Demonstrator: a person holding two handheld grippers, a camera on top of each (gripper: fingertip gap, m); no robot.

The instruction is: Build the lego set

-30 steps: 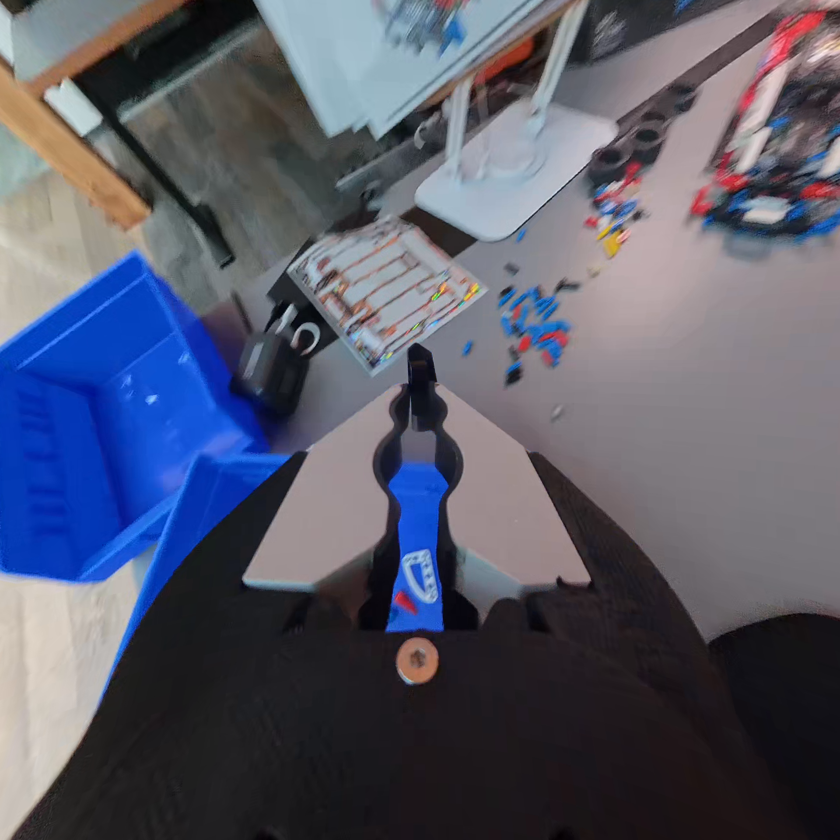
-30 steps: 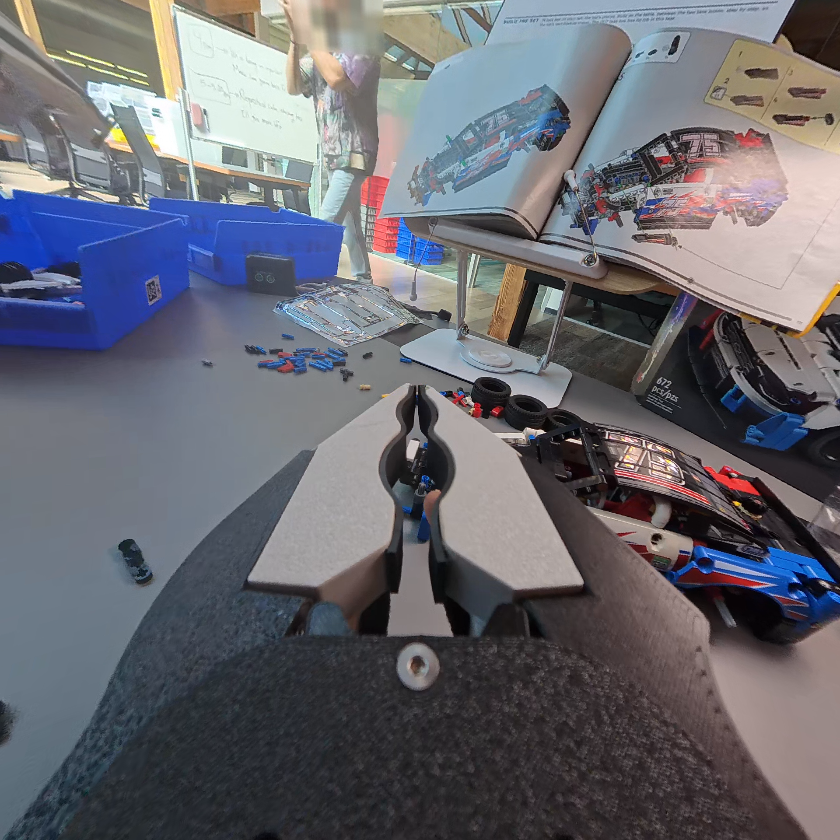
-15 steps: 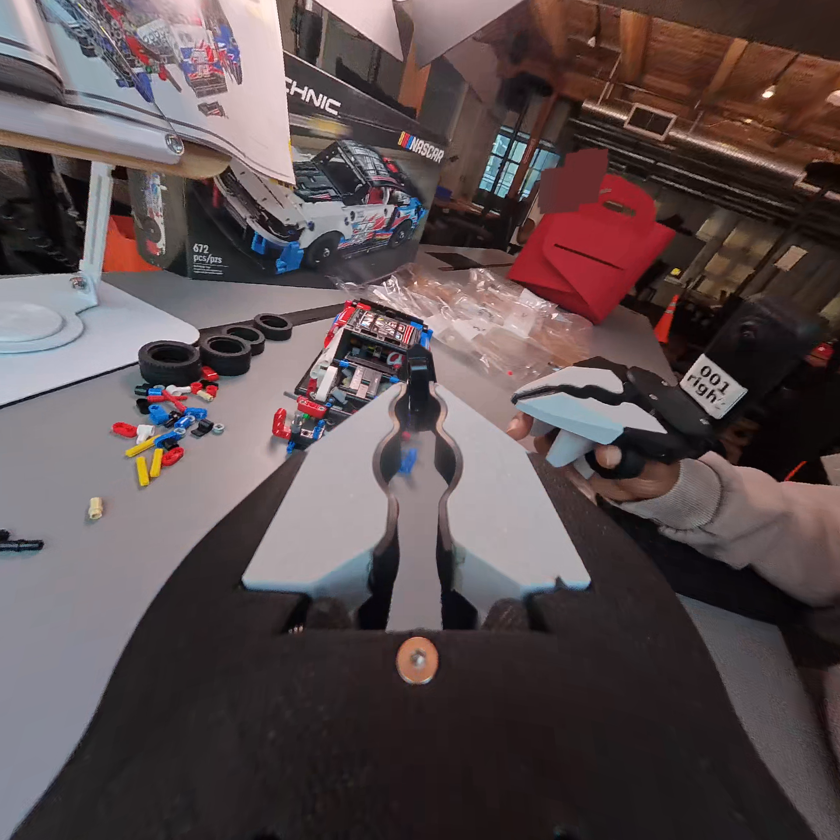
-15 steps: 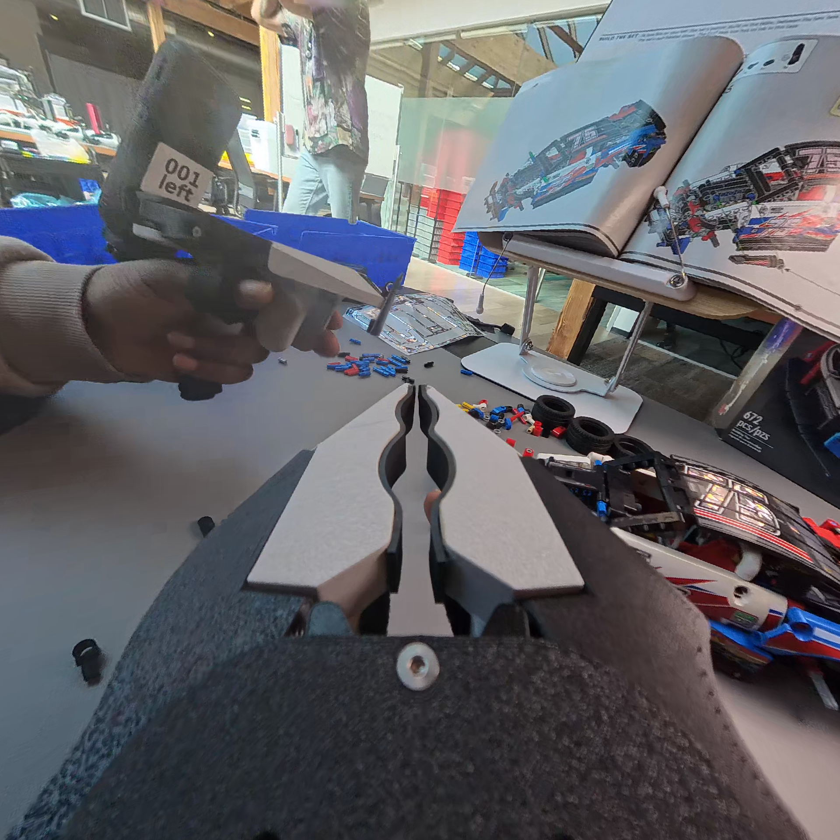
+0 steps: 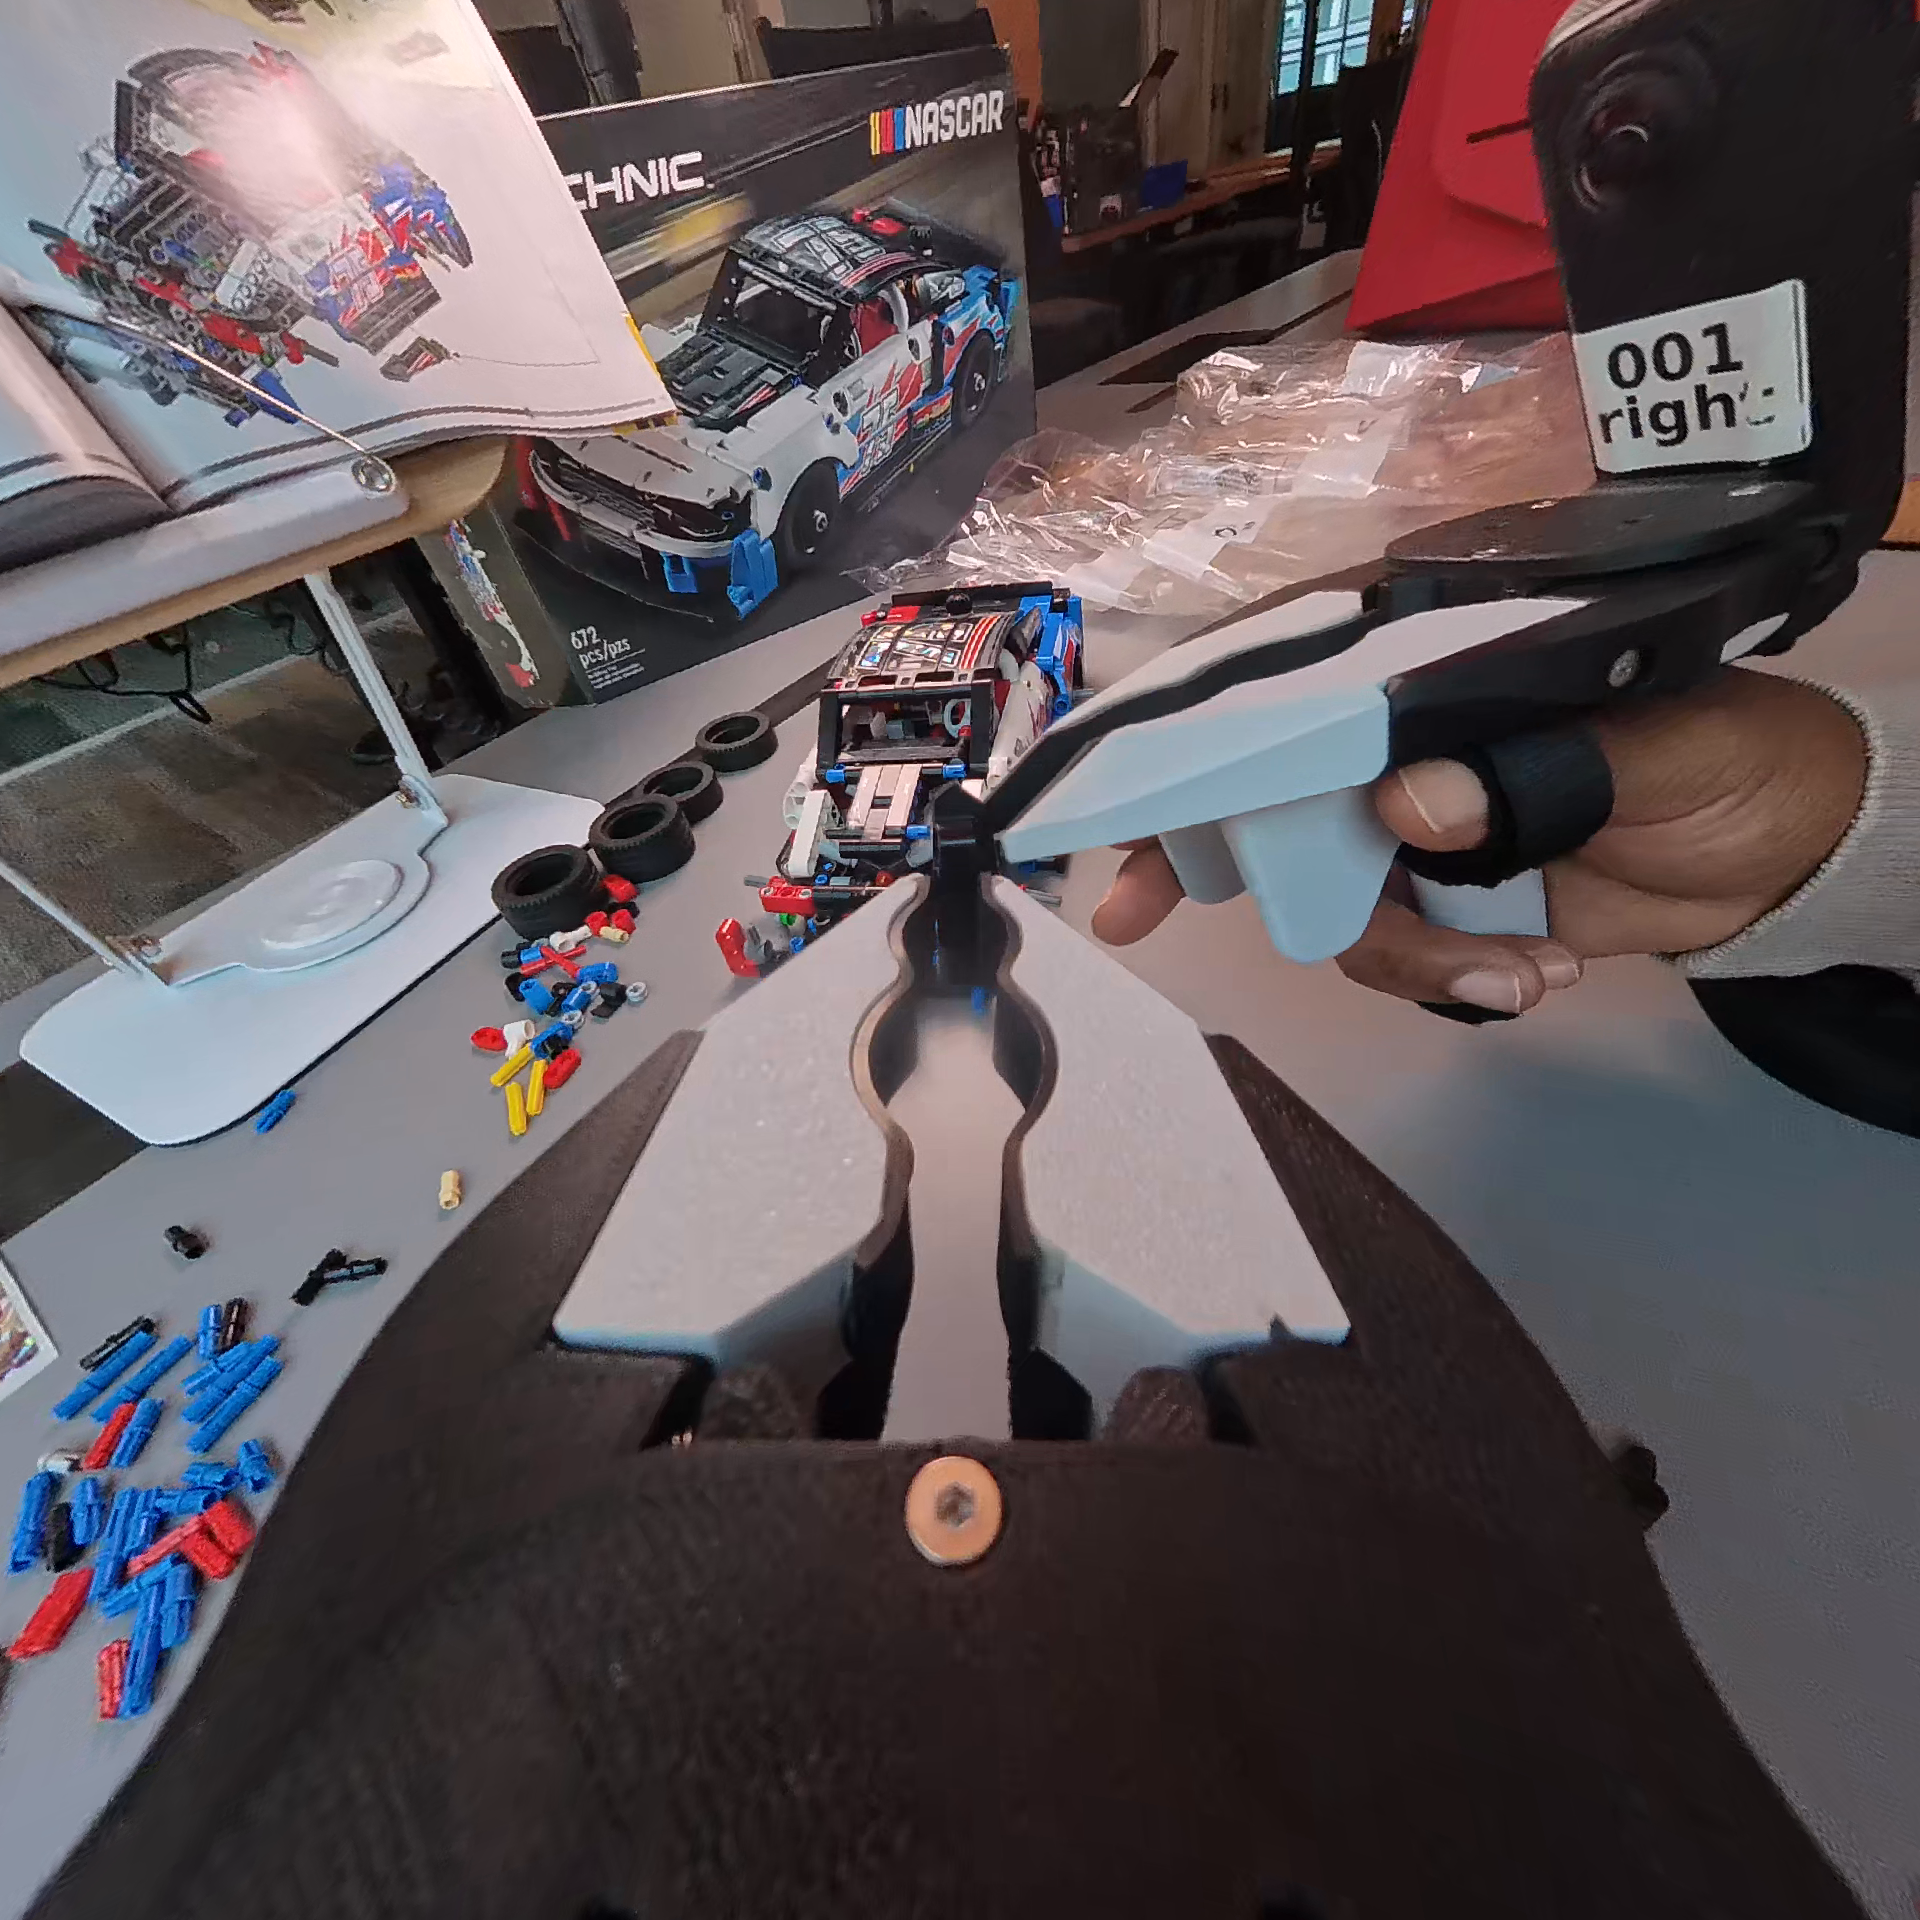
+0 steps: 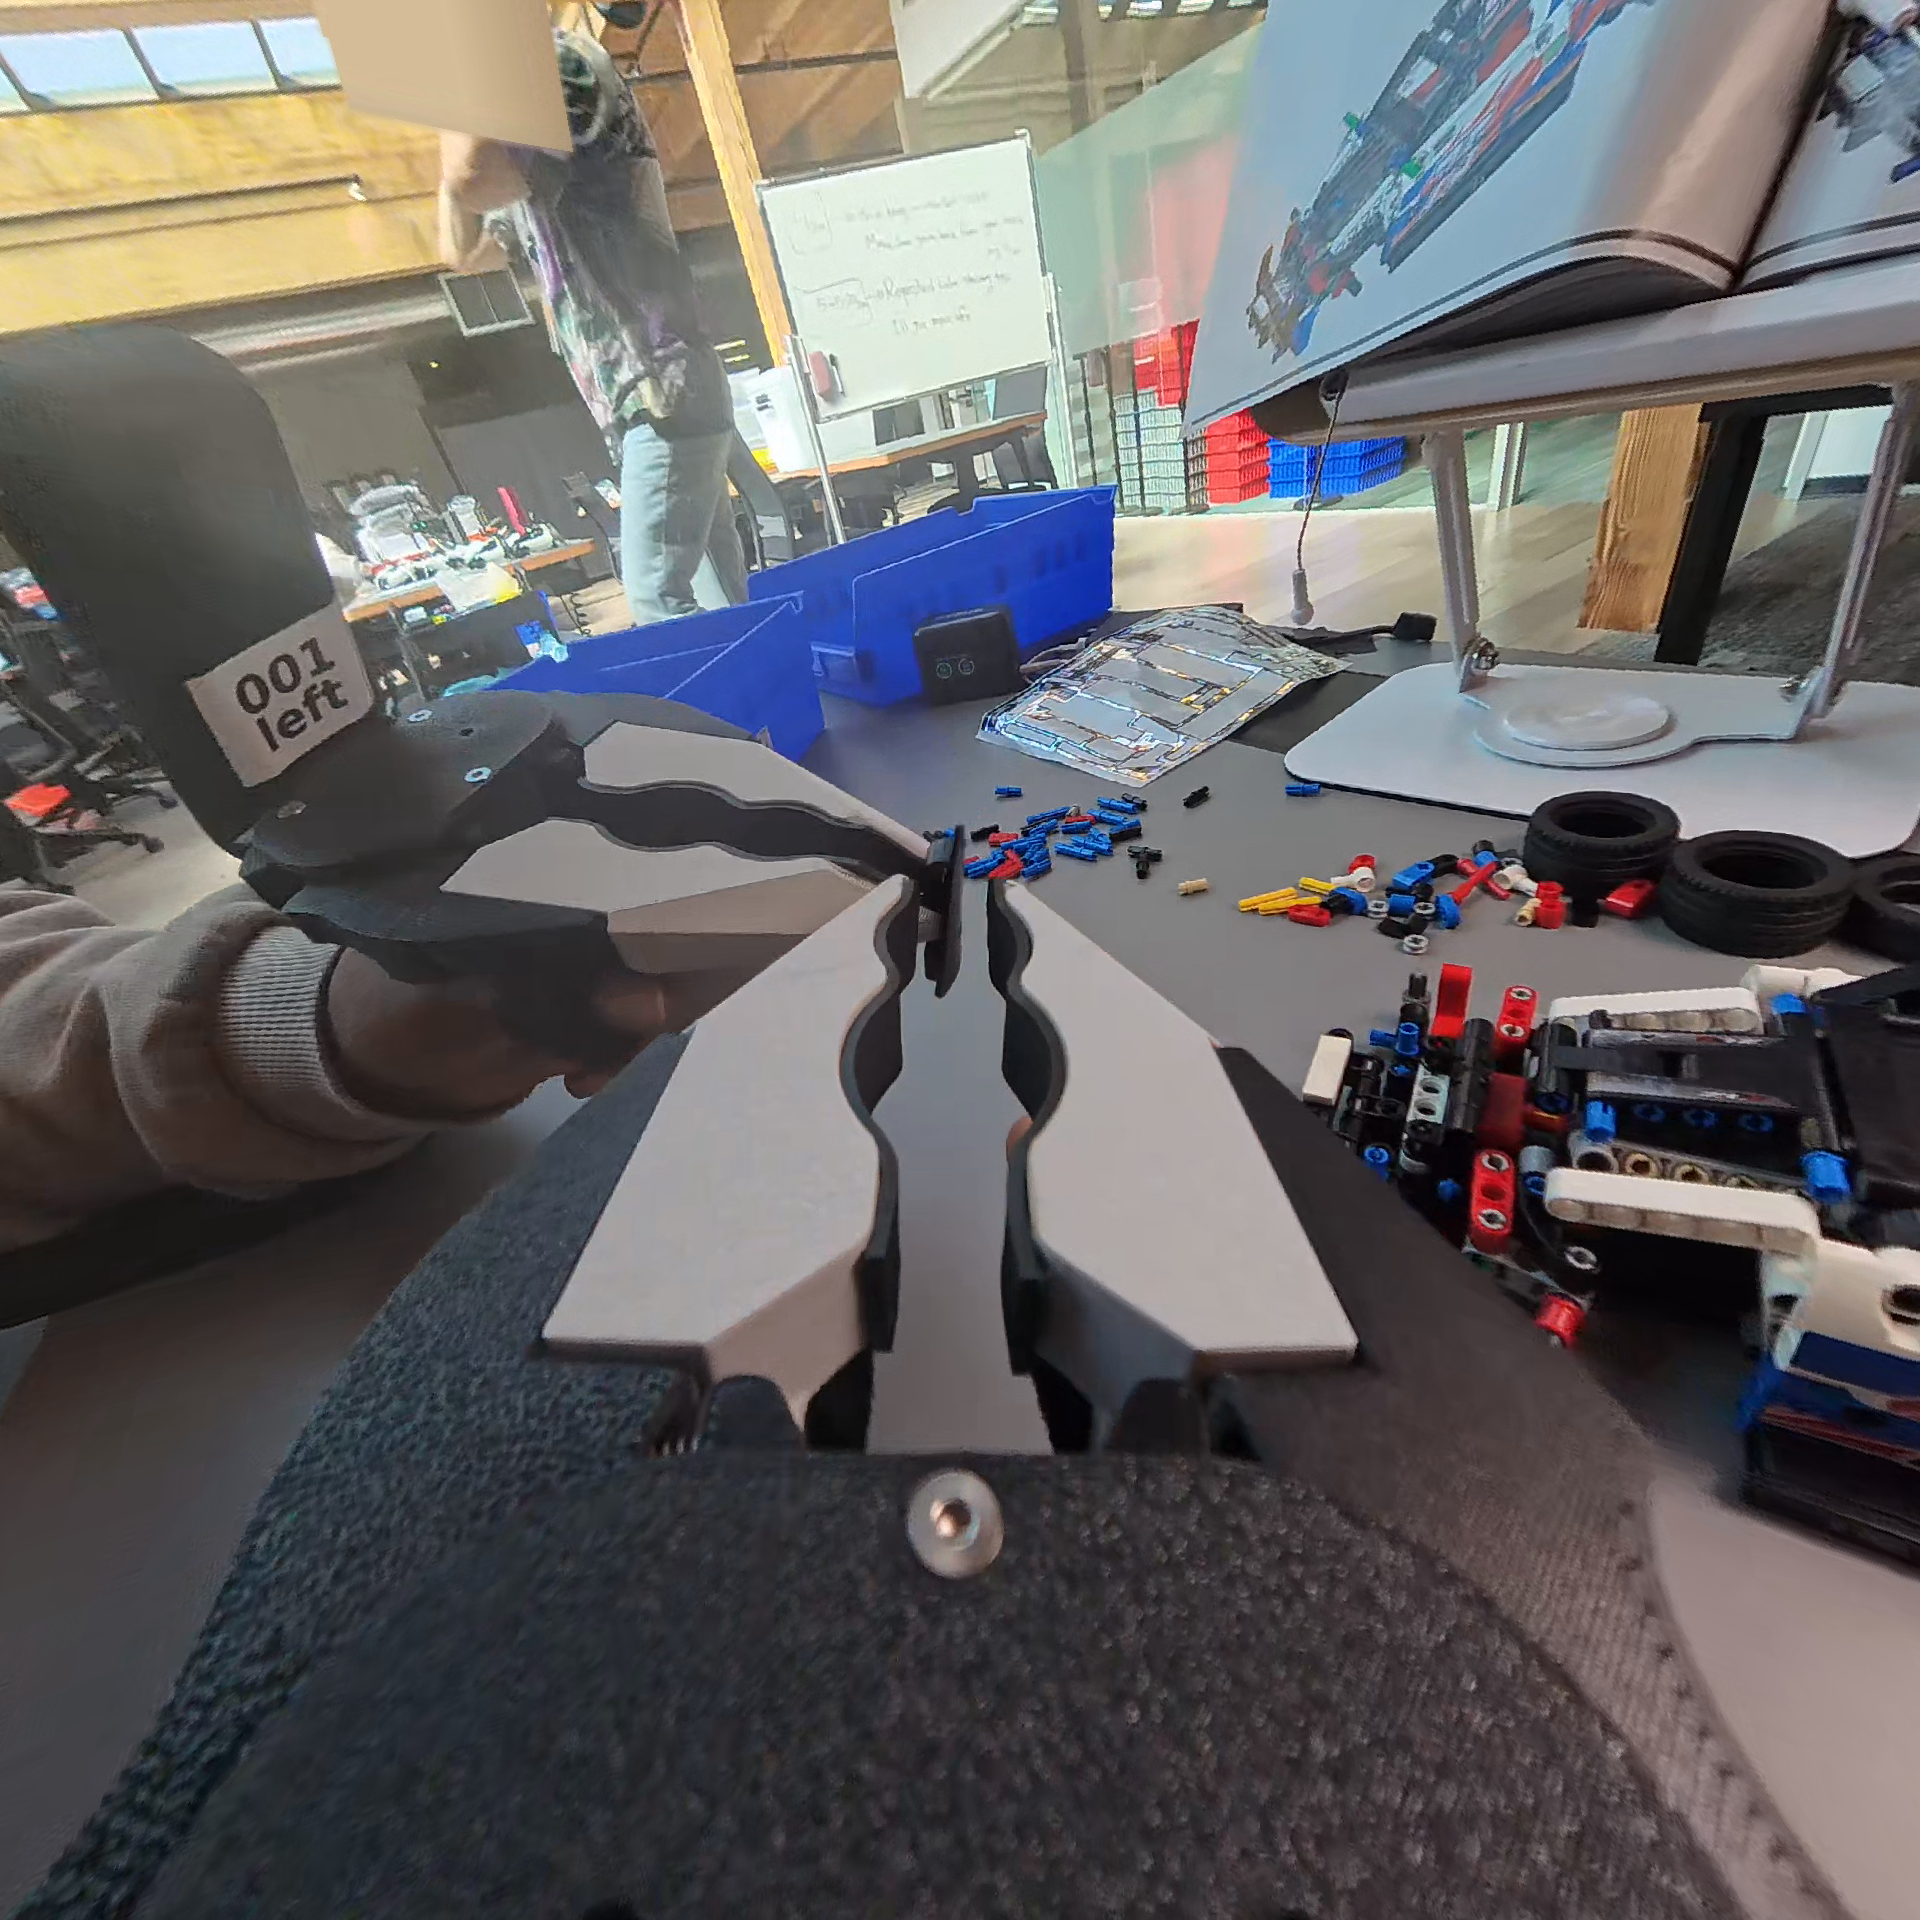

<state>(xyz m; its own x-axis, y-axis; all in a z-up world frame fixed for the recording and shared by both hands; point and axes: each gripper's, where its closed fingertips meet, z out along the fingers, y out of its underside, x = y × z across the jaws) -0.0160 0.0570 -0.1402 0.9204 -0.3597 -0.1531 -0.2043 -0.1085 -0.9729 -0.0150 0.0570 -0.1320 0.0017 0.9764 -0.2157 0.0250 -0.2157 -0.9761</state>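
Note:
My left gripper (image 5: 956, 896) is shut on a small black lego piece (image 5: 954, 833) that sticks out past its tips. My right gripper (image 6: 951, 906) has its jaws a little apart, with the black piece (image 6: 945, 925) standing between its tips. In the left wrist view the right gripper (image 5: 1003, 836) comes in from the right and meets the piece. In the right wrist view the left gripper (image 6: 920, 862) comes in from the left. The part-built lego car (image 5: 935, 686) sits just beyond, and to the right in the right wrist view (image 6: 1662, 1122).
Several black tyres (image 5: 644, 831) and loose small pieces (image 5: 561, 997) lie left of the car, with a pile of blue and red pins (image 5: 145, 1455) nearer. An instruction book on a white stand (image 5: 260, 935), the set box (image 5: 790, 364), plastic bags (image 5: 1247, 488), blue bins (image 6: 935, 603) and a sticker sheet (image 6: 1153, 696) ring the table. My two grippers' fingertips are within a few centimetres of each other. From either gripper's tips it is about 20 cm to the part-built lego car (image 5: 935, 686).
My left gripper swung from the table's left side toward the car with the black piece. The two grippers came together. My right gripper's jaws parted around the piece.

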